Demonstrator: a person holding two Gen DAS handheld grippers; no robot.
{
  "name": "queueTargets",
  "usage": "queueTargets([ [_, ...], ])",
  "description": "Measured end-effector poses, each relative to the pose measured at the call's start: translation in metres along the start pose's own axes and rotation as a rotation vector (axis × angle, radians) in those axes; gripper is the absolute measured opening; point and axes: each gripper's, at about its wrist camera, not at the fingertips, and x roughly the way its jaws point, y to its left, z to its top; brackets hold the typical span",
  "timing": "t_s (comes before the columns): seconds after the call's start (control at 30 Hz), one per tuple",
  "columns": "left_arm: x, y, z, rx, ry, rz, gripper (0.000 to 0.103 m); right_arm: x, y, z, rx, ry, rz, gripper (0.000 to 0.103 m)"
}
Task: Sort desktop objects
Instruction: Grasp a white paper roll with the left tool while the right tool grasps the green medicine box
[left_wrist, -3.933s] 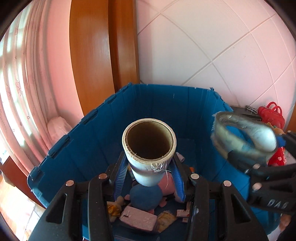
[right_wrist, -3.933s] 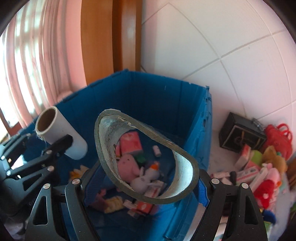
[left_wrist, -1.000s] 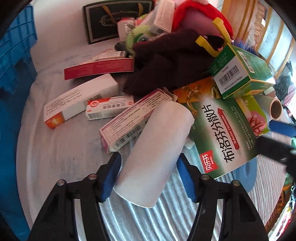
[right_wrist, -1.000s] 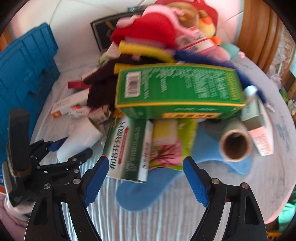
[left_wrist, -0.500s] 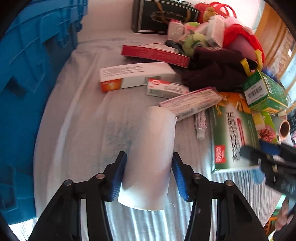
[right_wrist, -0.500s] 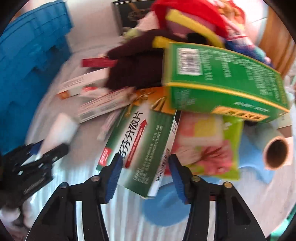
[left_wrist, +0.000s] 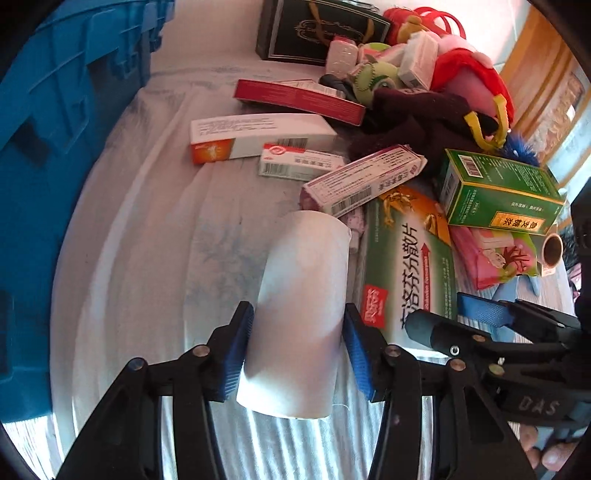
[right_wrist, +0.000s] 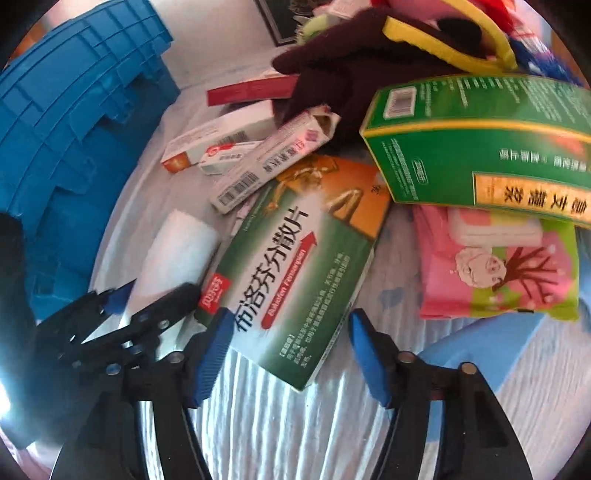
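A white cloth (left_wrist: 155, 258) lies over the worktop (left_wrist: 277, 446) and hides it. The cloth has thin raised lines that run from the near edge toward the far edge. They show best at the near edge, where light and shade make stripes. In the middle of the cloth there is a pale blue leafy print (left_wrist: 221, 251), very faint. The cloth has soft folds near the left side.

A white wall (left_wrist: 207, 33) stands behind the far edge of the worktop. It looks a little pink in the light.

Past the right edge there is a brown wooden frame (left_wrist: 535, 85). It is shiny, with bright light beside it.
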Motion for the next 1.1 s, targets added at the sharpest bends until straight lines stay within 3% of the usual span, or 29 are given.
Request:
queueTargets([
  [0.1,-0.006,0.007,-0.004,0.032,-0.03,0.097,0.048,-0.001,0.006,0.001,-0.005,-0.012,-0.009,0.087],
  [0.2,-0.008,0.025,-0.003,0.004,-0.029,0.113,0.048,-0.001,0.017,0.007,-0.004,-0.024,-0.026,0.102],
  [0.43,-0.011,0.033,-0.003,0.036,-0.042,0.126,0.048,0.032,0.034,0.018,0.057,0.027,-0.147,0.103],
  [0.57,-0.007,0.028,-0.004,0.08,-0.037,0.127,0.047,0.032,0.038,0.015,0.045,0.001,-0.199,0.098],
  [0.8,-0.018,0.019,-0.007,0.107,-0.046,0.101,0.045,0.0,0.026,-0.015,0.037,-0.002,-0.168,0.092],
  [0.97,-0.048,0.004,-0.004,0.124,-0.116,0.077,0.045,-0.049,0.024,-0.028,0.025,-0.087,-0.134,0.091],
  [1.0,-0.056,0.0,-0.002,0.13,-0.135,0.072,0.045,-0.059,0.028,-0.027,0.021,-0.11,-0.131,0.068],
  [1.03,-0.063,-0.003,0.0,0.134,-0.149,0.07,0.045,-0.071,0.029,-0.027,0.013,-0.138,-0.139,0.017],
  [1.1,-0.074,-0.009,0.004,0.137,-0.173,0.062,0.045,-0.084,0.033,-0.02,0.026,-0.161,-0.109,0.012],
])
